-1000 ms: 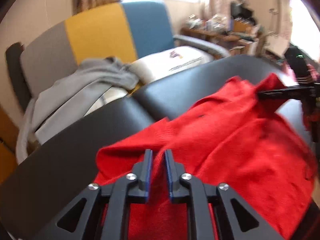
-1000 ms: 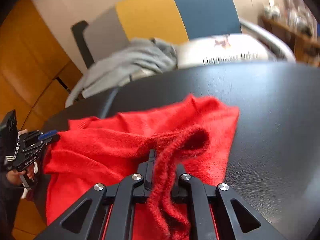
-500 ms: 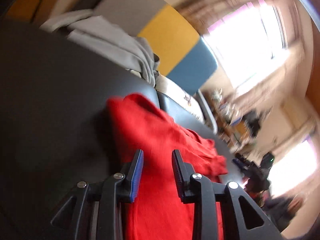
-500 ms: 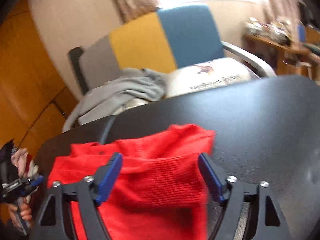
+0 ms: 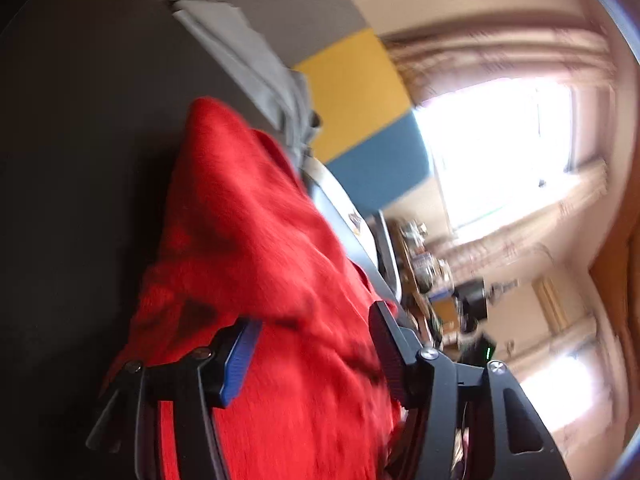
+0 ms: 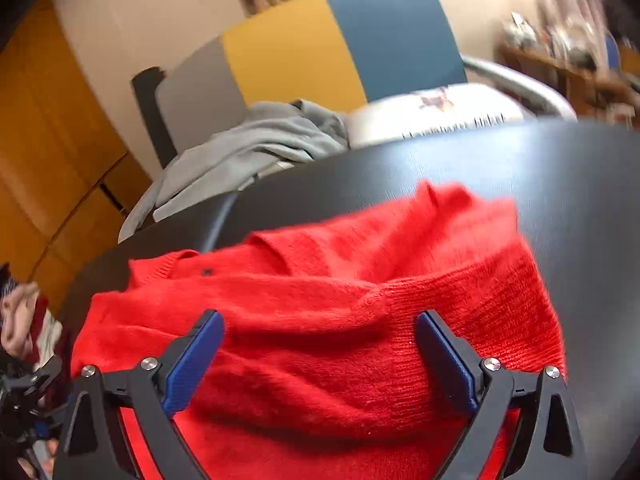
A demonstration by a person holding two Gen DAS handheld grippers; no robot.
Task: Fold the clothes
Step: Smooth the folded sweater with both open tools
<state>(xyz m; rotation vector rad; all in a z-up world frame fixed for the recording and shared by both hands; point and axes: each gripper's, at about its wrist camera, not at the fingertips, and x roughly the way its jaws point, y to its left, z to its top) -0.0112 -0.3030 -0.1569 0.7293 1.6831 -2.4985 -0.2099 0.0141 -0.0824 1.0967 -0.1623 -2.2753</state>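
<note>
Presently I have both tools off the cloth. Starting at the left: my left gripper (image 5: 312,344) stands with its fingers well apart and nothing between them, tipped steeply on its side over the red sweater (image 5: 256,240) (this view is blurred, so I cannot say whether a pad brushes the knit). The sweater lies on the black table (image 6: 580,200), bunched, with one layer doubled over the body and a ribbed edge running across the near part. To the right, my right gripper (image 6: 320,356) is likewise spread wide and empty, just above that doubled layer.

I judge the step in hand to be a release between folds: a flap is laid over, and the heap is not yet a flat, squared packet. The next move calls for finding a free edge or corner on each side and pinching a single layer, not the whole bunch.

Against one second ago: my right gripper then clamped a rolled strip of the knit, and my left was nearly closed and level; both have since opened, and the left has rolled sideways.
</note>
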